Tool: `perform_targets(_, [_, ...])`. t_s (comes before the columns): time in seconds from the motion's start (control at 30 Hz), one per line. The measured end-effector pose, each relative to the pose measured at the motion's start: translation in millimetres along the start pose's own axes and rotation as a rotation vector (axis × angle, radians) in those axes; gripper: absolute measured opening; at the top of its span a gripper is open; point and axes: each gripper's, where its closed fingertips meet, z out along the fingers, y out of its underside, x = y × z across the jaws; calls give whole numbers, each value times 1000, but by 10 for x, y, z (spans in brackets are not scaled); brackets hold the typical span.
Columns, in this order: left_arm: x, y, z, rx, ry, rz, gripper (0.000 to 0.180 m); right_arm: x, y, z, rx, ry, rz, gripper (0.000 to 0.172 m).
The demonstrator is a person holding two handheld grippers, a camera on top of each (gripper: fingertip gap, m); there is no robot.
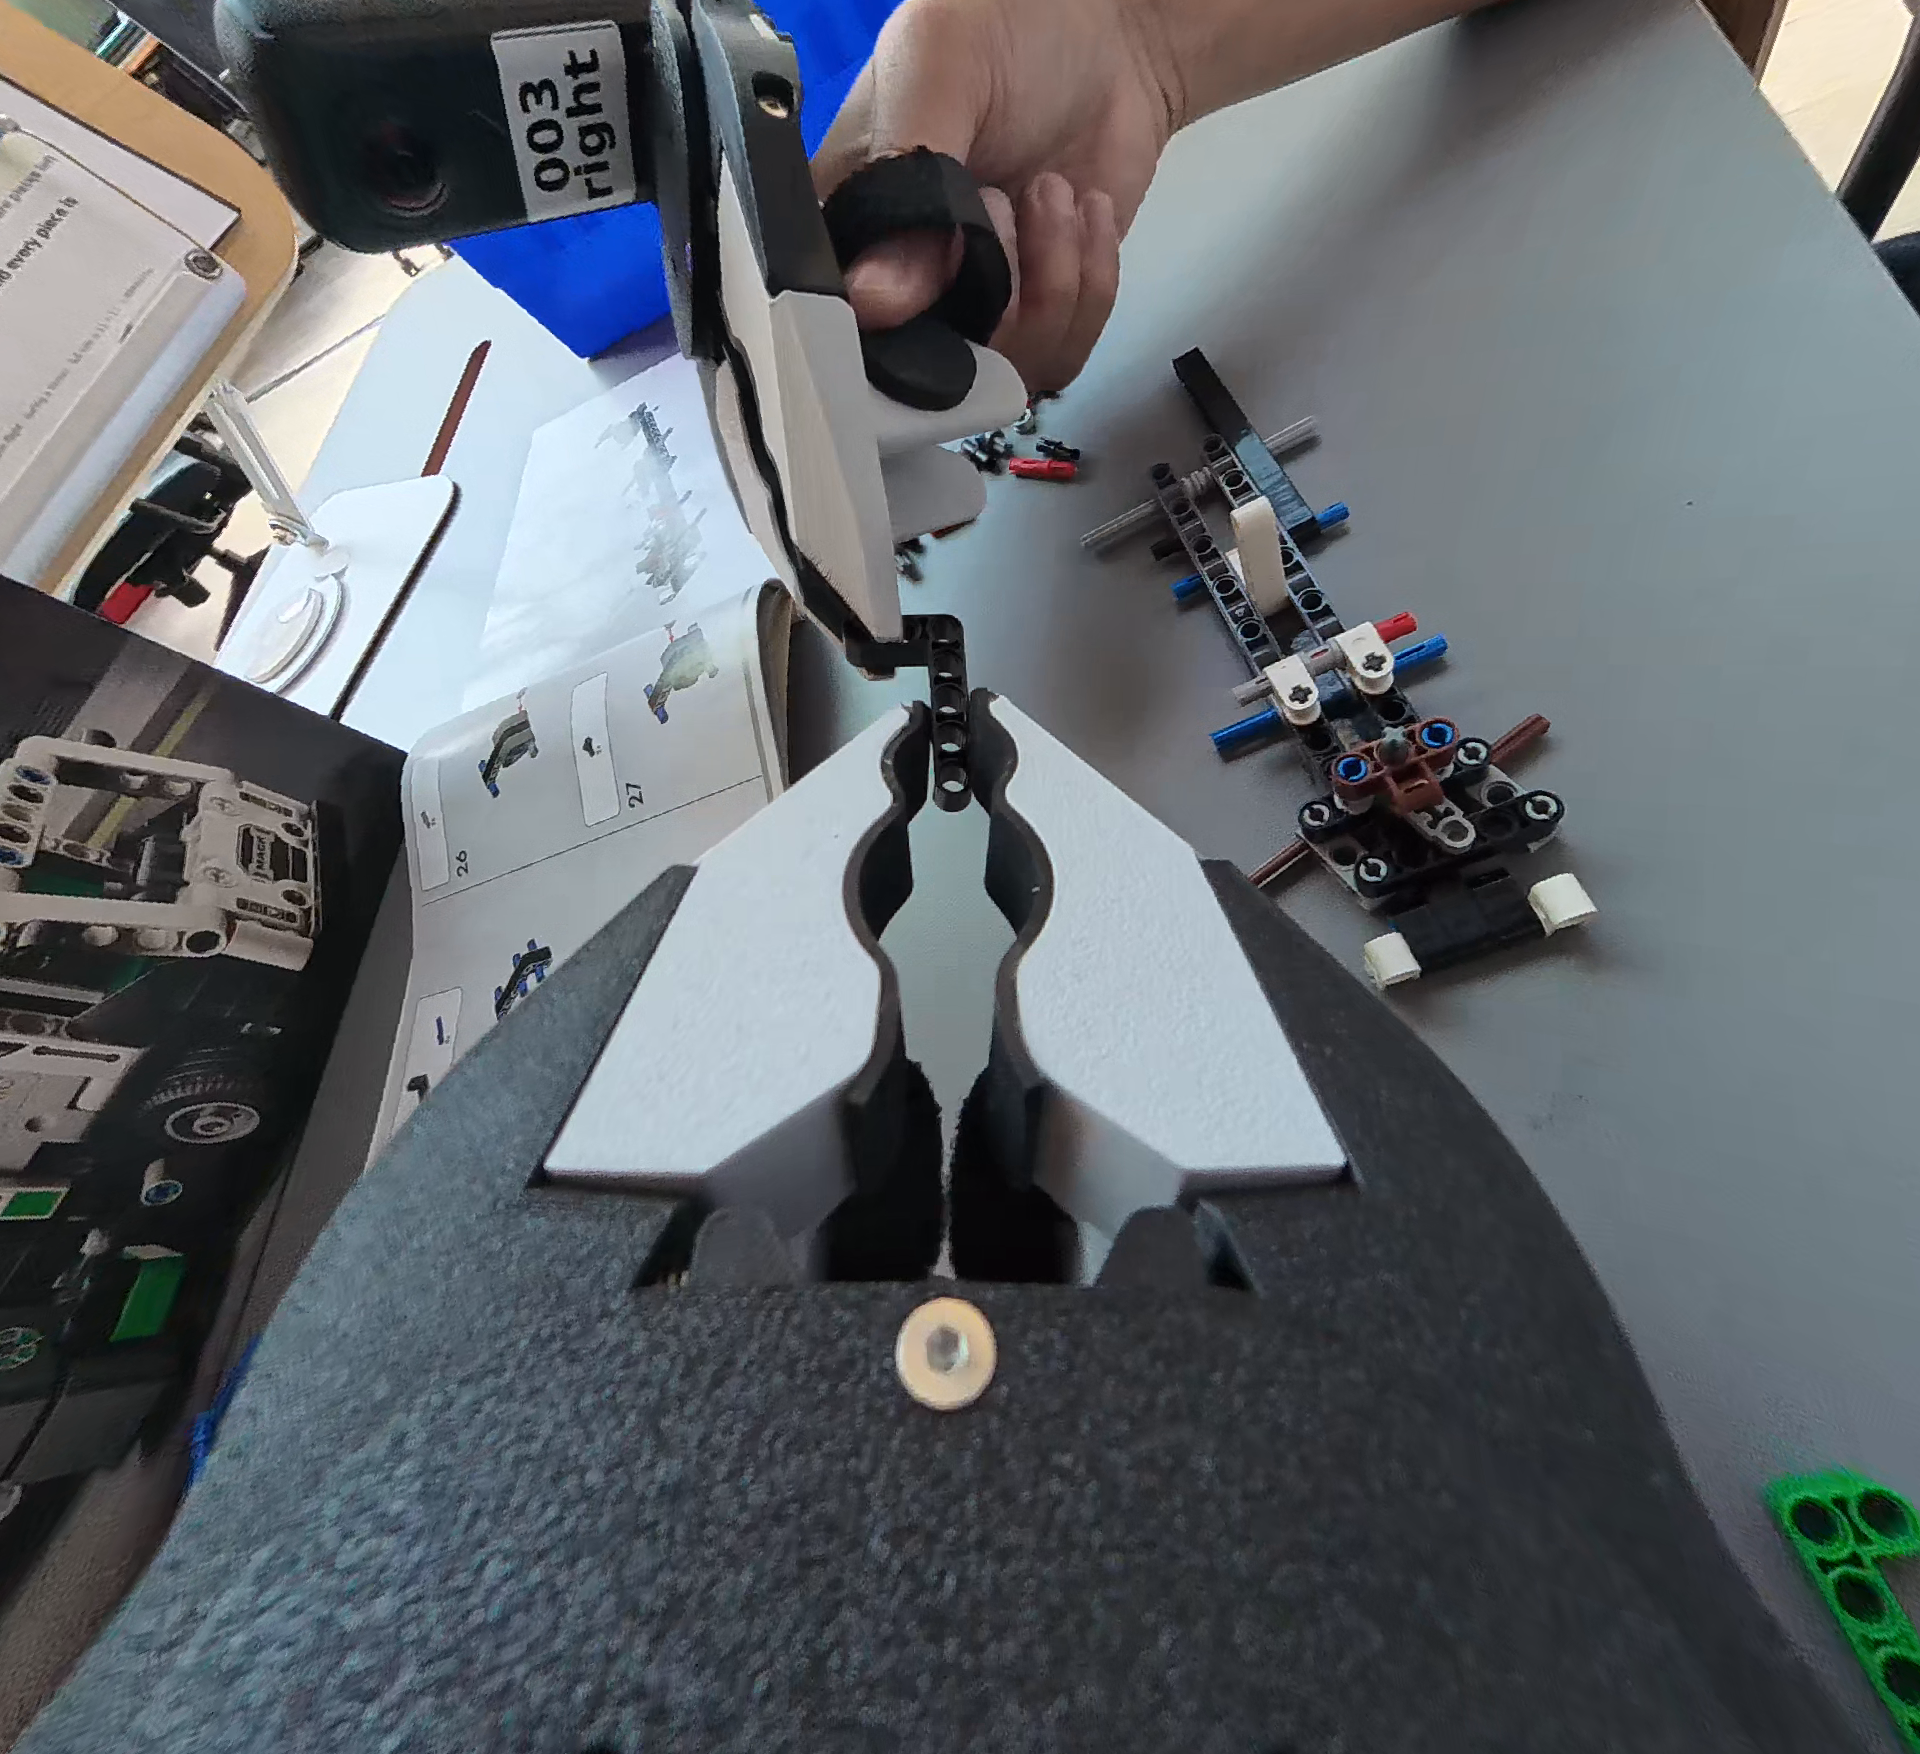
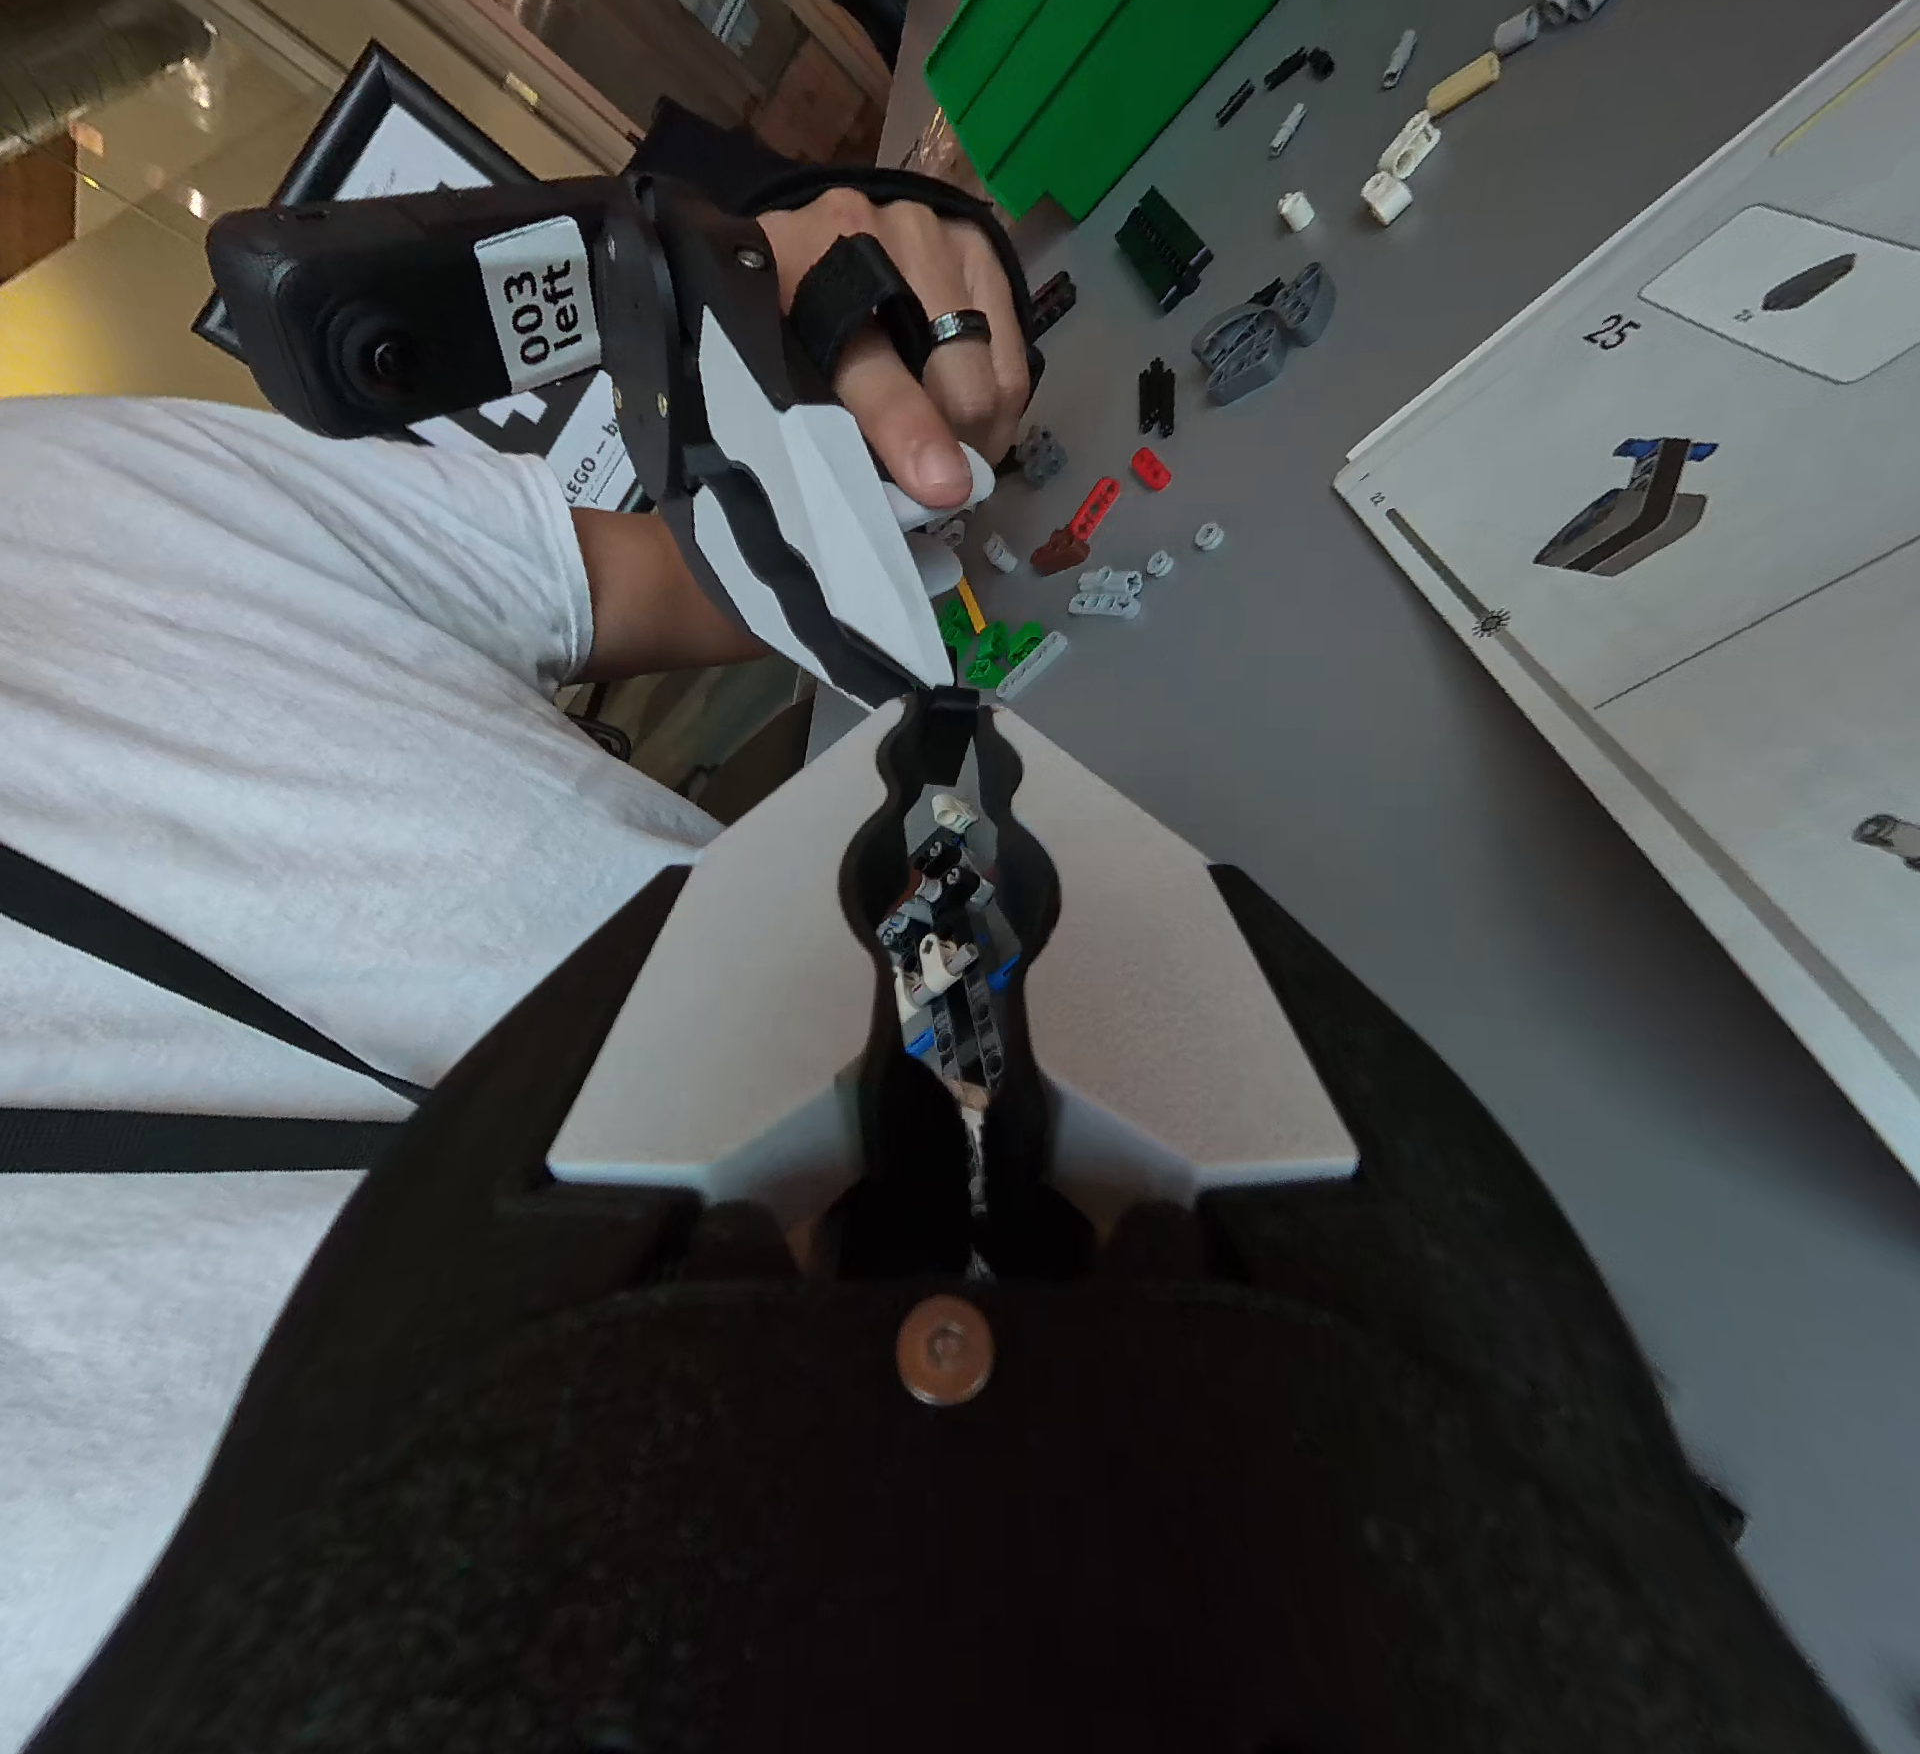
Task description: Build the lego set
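Left wrist view: at frame centre the left gripper clamps the long leg of a black L-shaped holed beam; the right gripper pinches its short leg. The beam looks light, stiff and smooth, best held by its flat sides. A half-built chassis lies right on the grey bench.

Right wrist view: both grippers meet on the beam at centre; loose small parts lie scattered upper right, with an open instruction booklet at the right edge.

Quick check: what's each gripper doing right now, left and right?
Left gripper: closed on the long arm of the black L-shaped beam.
Right gripper: closed on the short arm of the same beam.
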Motion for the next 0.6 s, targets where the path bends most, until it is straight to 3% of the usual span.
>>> perform_targets(0.27, [21,78,21,-19,21,-14,5,57,-277,-265,176,4,32,6])
perform_targets(0.43, [15,72,41,-10,12,-17,5,125,-62,-144,50,46,20,25])
perform_targets(0.57, [-4,44,19,3,2,-17,5,34,27,-13,-1,-10,25,24])
perform_targets(0.6, [12,23,11,13,11,-16,5,9,32,-2,-5,-27,27,17])
